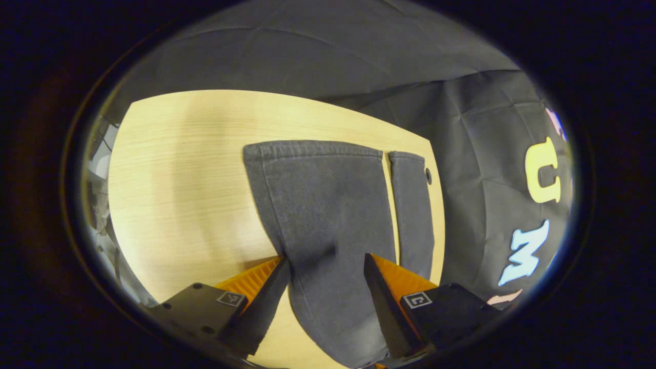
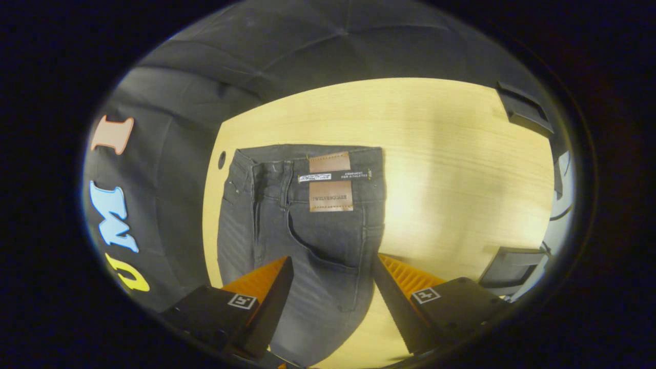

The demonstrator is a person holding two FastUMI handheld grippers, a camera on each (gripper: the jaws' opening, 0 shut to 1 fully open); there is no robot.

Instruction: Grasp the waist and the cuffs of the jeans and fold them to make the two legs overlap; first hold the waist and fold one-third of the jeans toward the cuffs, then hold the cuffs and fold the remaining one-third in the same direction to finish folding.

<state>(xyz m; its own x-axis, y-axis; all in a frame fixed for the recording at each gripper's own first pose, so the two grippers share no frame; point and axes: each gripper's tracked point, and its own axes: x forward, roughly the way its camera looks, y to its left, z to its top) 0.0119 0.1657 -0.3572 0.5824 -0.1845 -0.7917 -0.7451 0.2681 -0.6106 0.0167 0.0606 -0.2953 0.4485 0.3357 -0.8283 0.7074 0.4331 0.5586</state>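
Both hand-held grippers (image 1: 325, 266) (image 2: 333, 266) gape wide above the jeans (image 2: 307, 230).

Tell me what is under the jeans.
The jeans lie flat on the light wooden table, waist end in the right gripper view, cuffs in the left gripper view. Table shows between the legs; whatever the denim covers is hidden.

The jeans (image 1: 328, 215) run out of sight beneath both views' lower edges.

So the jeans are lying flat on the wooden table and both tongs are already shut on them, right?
Not quite. The jeans do lie flat on the wooden table, but both tongs are open: the left tongs in the left gripper view and the right tongs in the right gripper view.
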